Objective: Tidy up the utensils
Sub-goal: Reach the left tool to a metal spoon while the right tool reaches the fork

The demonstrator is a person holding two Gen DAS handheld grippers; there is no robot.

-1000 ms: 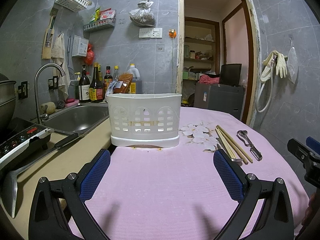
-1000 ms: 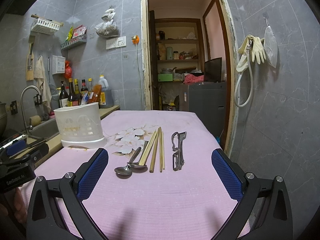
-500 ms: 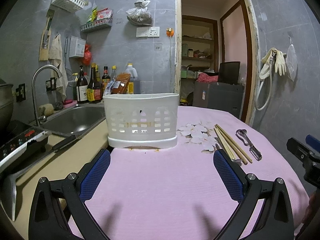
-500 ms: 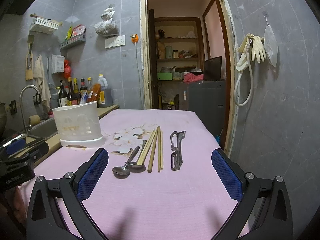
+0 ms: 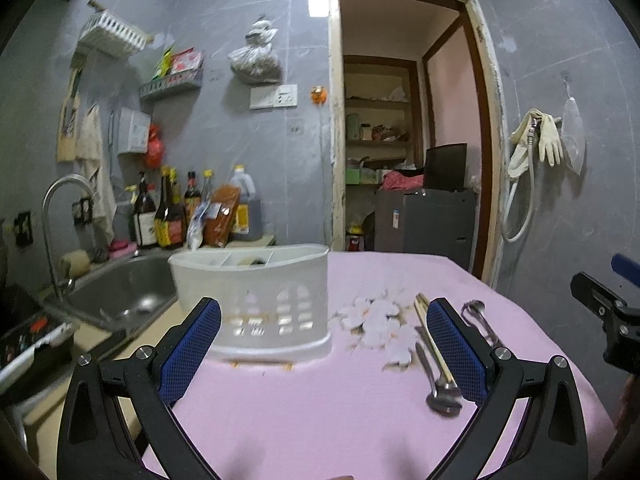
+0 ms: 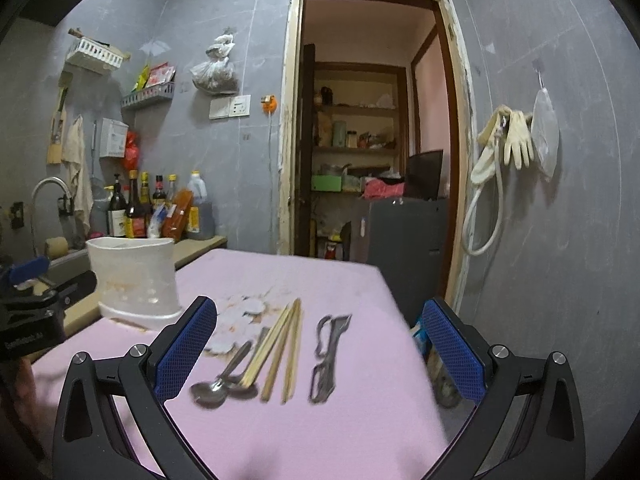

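The utensils lie in a row on the pink tablecloth (image 6: 320, 280): two metal spoons (image 6: 218, 388) with bowls toward me, the wooden chopsticks (image 6: 286, 350) just beside them, then a metal peeler (image 6: 326, 354) slightly apart to the right. The white utensil caddy (image 5: 252, 300) stands upright at the cloth's left edge, its dividers showing at the rim; what is inside I cannot tell.

My right gripper (image 6: 320, 352) hovers above the row, blue pads spread wide, nothing between them; spoons, chopsticks and peeler all sit inside the gap as I look down it. My left gripper (image 5: 324, 344) is likewise released and empty, pointed at the caddy, its left pad overlapping the caddy's lower corner in view, its right pad overlapping the chopsticks.

Bare cloth lies between the caddy and the utensils, around a printed white flower pattern (image 5: 376, 320). The table's right edge drops off just past the peeler. Left of the caddy, a steel sink (image 5: 120, 292) with a curved faucet (image 5: 60, 216) and sauce bottles (image 5: 168, 216). Grey tiled walls behind; an open doorway (image 6: 368, 140); rubber gloves (image 6: 516, 136) hang right.
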